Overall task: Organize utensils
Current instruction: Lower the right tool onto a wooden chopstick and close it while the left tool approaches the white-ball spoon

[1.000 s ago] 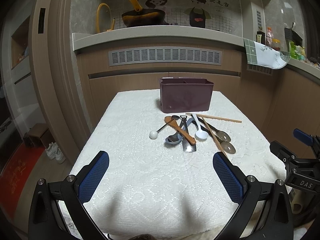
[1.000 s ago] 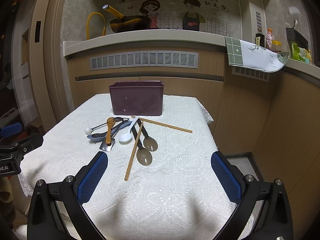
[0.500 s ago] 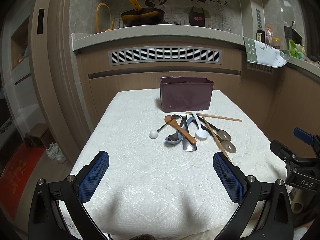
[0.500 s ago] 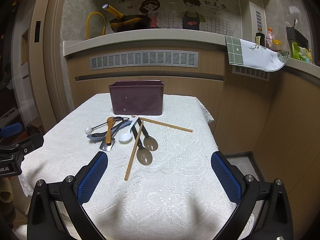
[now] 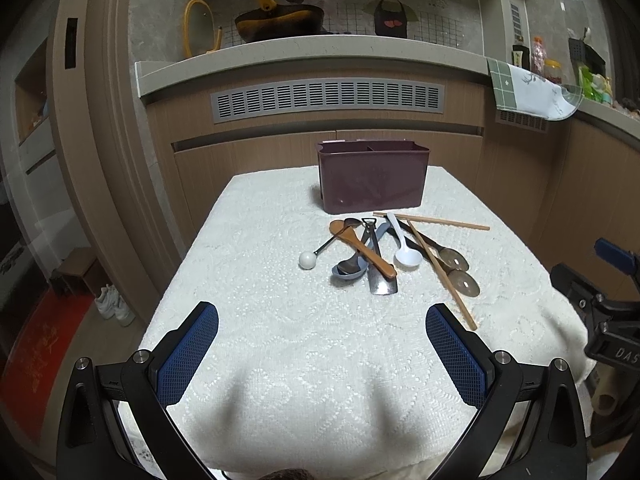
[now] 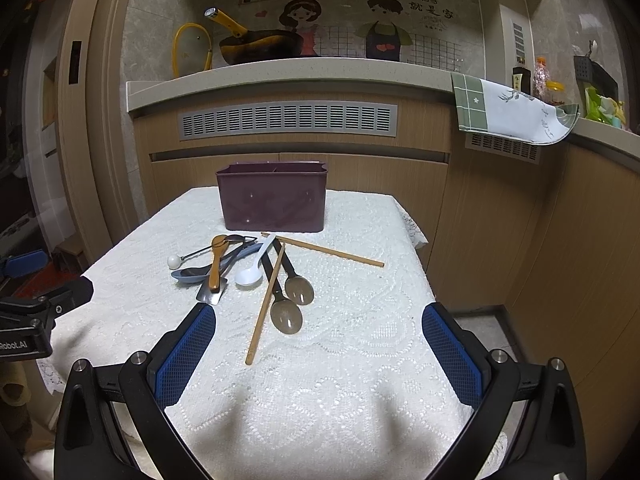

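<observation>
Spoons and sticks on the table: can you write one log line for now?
left gripper: open, empty | right gripper: open, empty | utensils: piled on tablecloth | purple holder: no utensils visible

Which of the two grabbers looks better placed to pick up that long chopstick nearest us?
Probably the right hand-held gripper: it is open and the near chopstick ends just ahead of it. In the left hand-held gripper view, that chopstick lies off to the right.

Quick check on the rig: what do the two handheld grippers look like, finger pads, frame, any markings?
Both match: the left gripper and right gripper have black angular frames with silver screw heads and two fingers faced with blue cross-hatched pads. Seen from the other camera, the right gripper's body shows white letters "DAS", the left's "Robot.AI". No cables or sleeves are visible.
</observation>
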